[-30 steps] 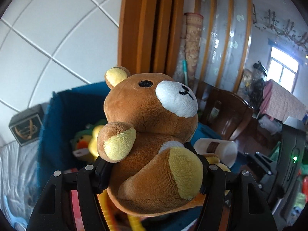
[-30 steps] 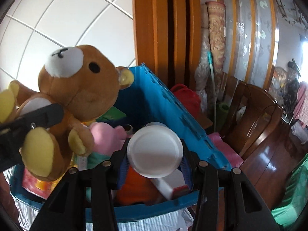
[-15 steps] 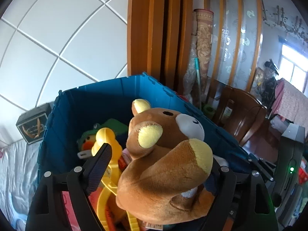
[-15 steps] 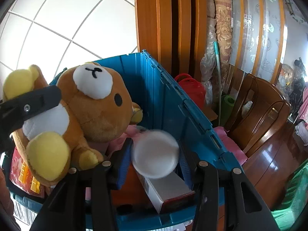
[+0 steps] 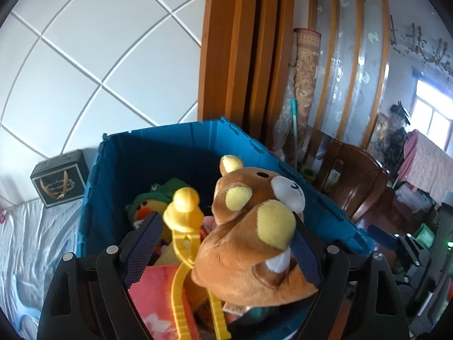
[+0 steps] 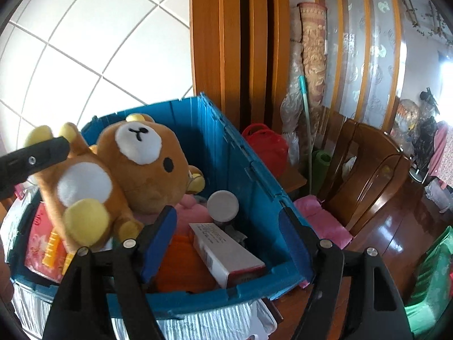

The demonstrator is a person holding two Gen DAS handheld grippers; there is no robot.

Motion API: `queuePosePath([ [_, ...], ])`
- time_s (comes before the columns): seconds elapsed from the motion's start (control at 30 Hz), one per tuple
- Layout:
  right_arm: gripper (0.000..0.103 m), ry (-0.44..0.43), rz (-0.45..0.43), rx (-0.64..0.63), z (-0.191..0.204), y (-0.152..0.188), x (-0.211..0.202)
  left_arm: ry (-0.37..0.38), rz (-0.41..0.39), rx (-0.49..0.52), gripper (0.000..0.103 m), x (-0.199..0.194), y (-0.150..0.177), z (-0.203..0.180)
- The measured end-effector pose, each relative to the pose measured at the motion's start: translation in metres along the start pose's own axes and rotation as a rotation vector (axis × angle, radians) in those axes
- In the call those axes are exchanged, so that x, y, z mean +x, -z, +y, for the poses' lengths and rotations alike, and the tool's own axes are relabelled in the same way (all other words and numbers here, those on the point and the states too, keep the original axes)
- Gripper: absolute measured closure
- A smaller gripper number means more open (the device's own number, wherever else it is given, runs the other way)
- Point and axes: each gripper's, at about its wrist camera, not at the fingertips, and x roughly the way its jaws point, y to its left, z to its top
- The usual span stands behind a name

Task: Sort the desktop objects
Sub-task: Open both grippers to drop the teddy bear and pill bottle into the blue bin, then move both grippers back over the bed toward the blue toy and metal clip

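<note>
The brown teddy bear [image 5: 249, 238] lies tipped on its back between the spread fingers of the left gripper [image 5: 223, 243], resting against the right-hand finger while the left-hand one stands clear of it — the jaws are wide apart, gripping nothing — and it sits on top of the toys piled in the blue crate [image 5: 158, 153] just below and ahead of that gripper. Left of the bear, still between the fingers, rises a yellow duck-headed tong [image 5: 185, 226]. The right gripper [image 6: 226, 226] is also spread wide and empty over the crate's near corner, with a white-capped jar [image 6: 222, 205] just ahead between its fingers, a white and red box [image 6: 226, 252] below it, and the bear up to its left.
</note>
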Motion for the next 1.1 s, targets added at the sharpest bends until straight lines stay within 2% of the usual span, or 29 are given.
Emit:
queuePosePath([
  [0.1,0.027,0.006,-0.023,0.000,0.003,0.002,-0.015,0.010,-0.014,-0.001,0.012,-0.013,0.003,0.005],
  [0.13,0.024,0.008,-0.029,0.001,0.004,0.002,-0.019,0.007,-0.021,-0.003,0.011,-0.017,0.003,0.007],
  [0.27,0.024,0.032,-0.028,0.007,0.002,0.006,-0.025,-0.017,-0.046,-0.026,0.007,-0.034,0.008,0.021],
  [0.47,0.024,0.050,-0.023,0.019,0.002,0.013,-0.025,-0.071,-0.016,-0.017,0.006,-0.038,0.025,0.038],
  [0.7,0.024,0.007,-0.039,-0.009,0.017,0.019,-0.037,-0.118,0.007,0.022,0.006,-0.044,0.055,0.041],
  [0.83,0.024,-0.014,-0.041,-0.018,0.028,0.026,-0.048,-0.104,-0.001,0.030,0.006,-0.062,0.072,0.046],
  [1.1,0.023,0.001,-0.037,-0.016,0.061,0.051,-0.078,-0.053,-0.009,0.049,0.004,-0.097,0.099,0.058],
])
